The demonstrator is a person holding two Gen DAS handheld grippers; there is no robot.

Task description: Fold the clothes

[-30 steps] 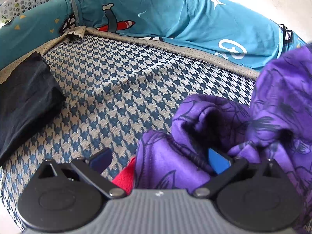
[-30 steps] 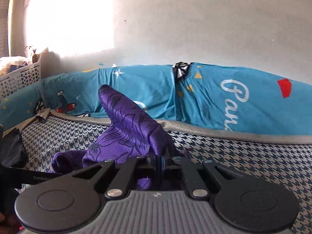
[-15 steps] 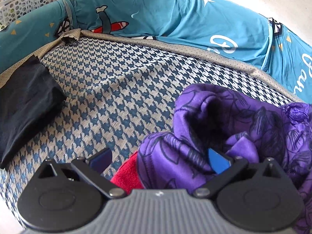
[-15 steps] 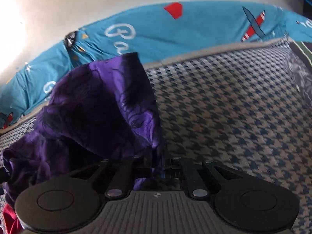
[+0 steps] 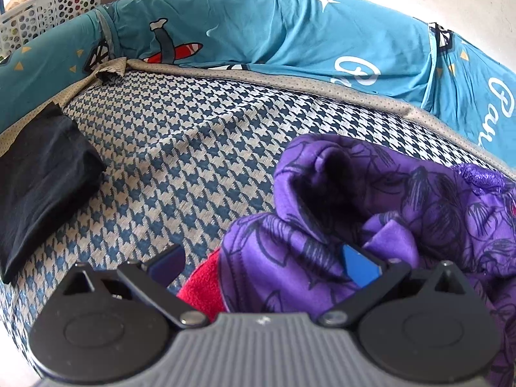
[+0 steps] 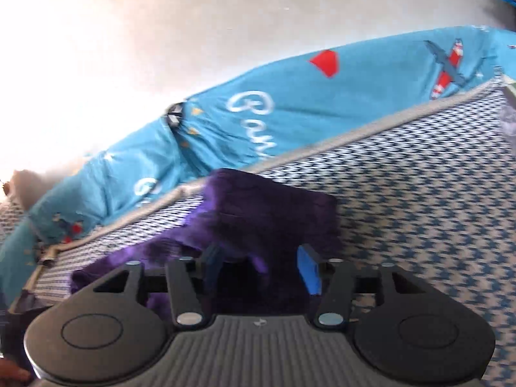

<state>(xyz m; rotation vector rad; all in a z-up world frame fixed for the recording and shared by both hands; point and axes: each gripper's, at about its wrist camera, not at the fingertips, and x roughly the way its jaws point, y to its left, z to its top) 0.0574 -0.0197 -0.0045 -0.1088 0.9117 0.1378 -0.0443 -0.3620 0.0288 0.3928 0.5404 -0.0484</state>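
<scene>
Purple garment (image 5: 403, 200): bunched at the lower right of the left wrist view, lying on the houndstooth bed (image 5: 200, 148); dark and blurred in the centre of the right wrist view (image 6: 267, 213).
Left tool (image 5: 262, 262): released, jaws wide; purple cloth lies between them, along with a red cloth (image 5: 203, 290).
Right tool (image 6: 261, 264): jaws opening, purple cloth loose between them.
Around: folded black garment (image 5: 42, 174) at left; white basket (image 5: 48, 9) upper left.
Edges: blue printed bolster (image 5: 290, 35) rims the far side.
Open room: bare bed centre, and right in the right wrist view.
</scene>
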